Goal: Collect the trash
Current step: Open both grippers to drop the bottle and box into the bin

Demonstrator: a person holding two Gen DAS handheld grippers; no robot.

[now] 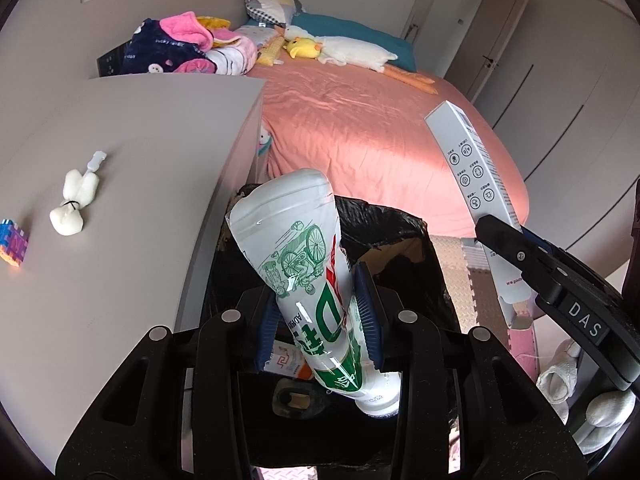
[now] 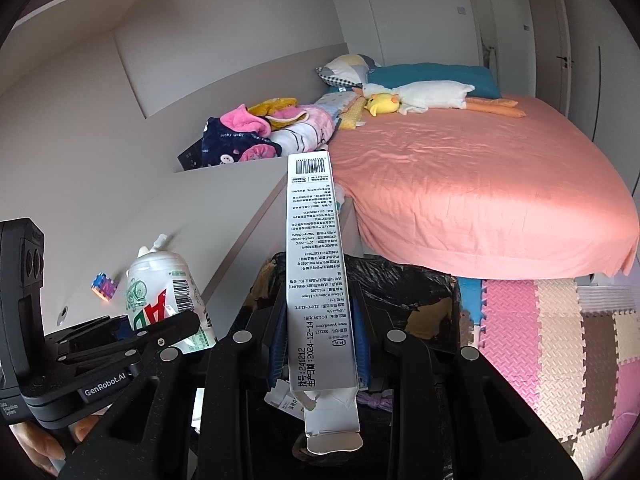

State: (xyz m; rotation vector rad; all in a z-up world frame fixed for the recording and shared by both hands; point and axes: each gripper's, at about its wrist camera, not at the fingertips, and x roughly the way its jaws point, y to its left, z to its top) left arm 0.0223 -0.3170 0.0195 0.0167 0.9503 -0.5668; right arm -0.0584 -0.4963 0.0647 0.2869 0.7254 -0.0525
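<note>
While both hands hang over the black-lined bin [image 1: 400, 240], each tool already has its piece of rubbish; the left gripper [image 1: 320, 320] is clamped about the middle of a white plastic bottle [image 1: 296, 240] with green printing, its cap end pointing down toward six o'clock and its base tipped up toward twelve; the right gripper [image 2: 320, 332] is closed on a long white carton [image 2: 312, 248], pinched near its torn-open lower end, the barcoded end standing up at twelve o'clock. The bottle looks empty, so I judge it light, smooth and rather slippery, and likely to dent if squeezed; the waist, where the pads sit, seems the sensible hold. The carton looks light and thin-walled, stiff lengthwise but easily crushed across its flat faces. The bin mouth lies just beneath both, beside the pink bed [image 2: 480, 184].
</note>
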